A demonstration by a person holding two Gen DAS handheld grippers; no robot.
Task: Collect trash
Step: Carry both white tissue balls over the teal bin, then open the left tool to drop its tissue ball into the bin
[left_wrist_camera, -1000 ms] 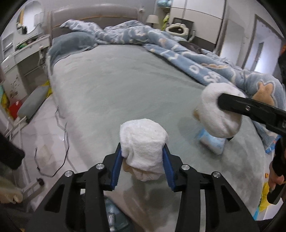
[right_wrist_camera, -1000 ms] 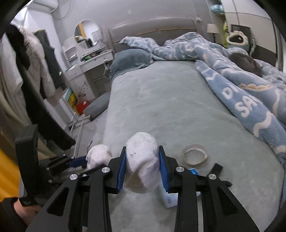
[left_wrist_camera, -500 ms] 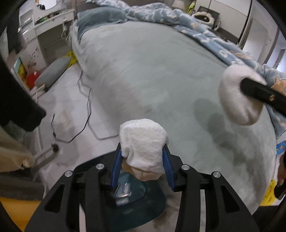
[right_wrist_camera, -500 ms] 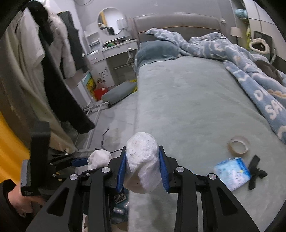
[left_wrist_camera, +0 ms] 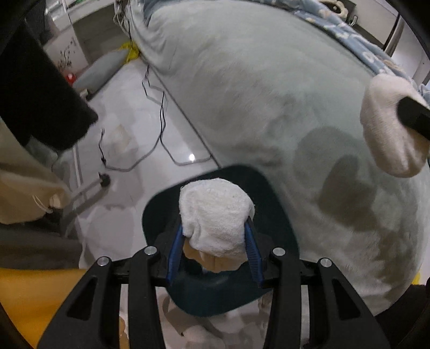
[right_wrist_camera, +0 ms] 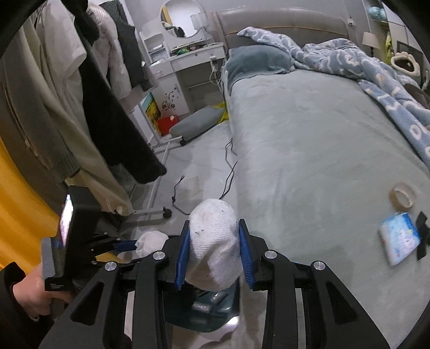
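While both of my tongs are clamped, each holds one balled white sock.

Left tongs (left_wrist_camera: 215, 243): blue pads pressed against both sides of a white sock (left_wrist_camera: 215, 214) with a tan toe showing beneath; pointing steeply down over a dark teal bin (left_wrist_camera: 279, 204) that stands on the floor against the side of the bed. The sock hangs above the bin's open mouth, not yet inside it.

Right tongs (right_wrist_camera: 214, 255): blue pads closed on a second white sock (right_wrist_camera: 213, 241), speckled with dark lint; held above the same bin (right_wrist_camera: 212, 308), where some wrapped items lie at the bottom. From this side, my left hand (right_wrist_camera: 35, 298) grips the left tongs' handle at lower left.

Bed (right_wrist_camera: 309, 150): grey-green plush cover, blue patterned blanket (right_wrist_camera: 376, 80) bunched along the far side, blue-grey pillow (right_wrist_camera: 258, 60) at the headboard.

On the bed, near the right edge of the right-hand view, well apart from the bin: one roll of clear tape (right_wrist_camera: 402, 197), one blue-and-white tissue packet (right_wrist_camera: 399, 240), one black strip (right_wrist_camera: 423, 236) touching the packet.

Floor (left_wrist_camera: 129, 128): pale tiles, loose black and grey cables (left_wrist_camera: 161, 112), a grey cushion (right_wrist_camera: 196, 124).

Left of the bed: hanging clothes (right_wrist_camera: 107, 107) and a white dressing table with a round mirror (right_wrist_camera: 182, 18).
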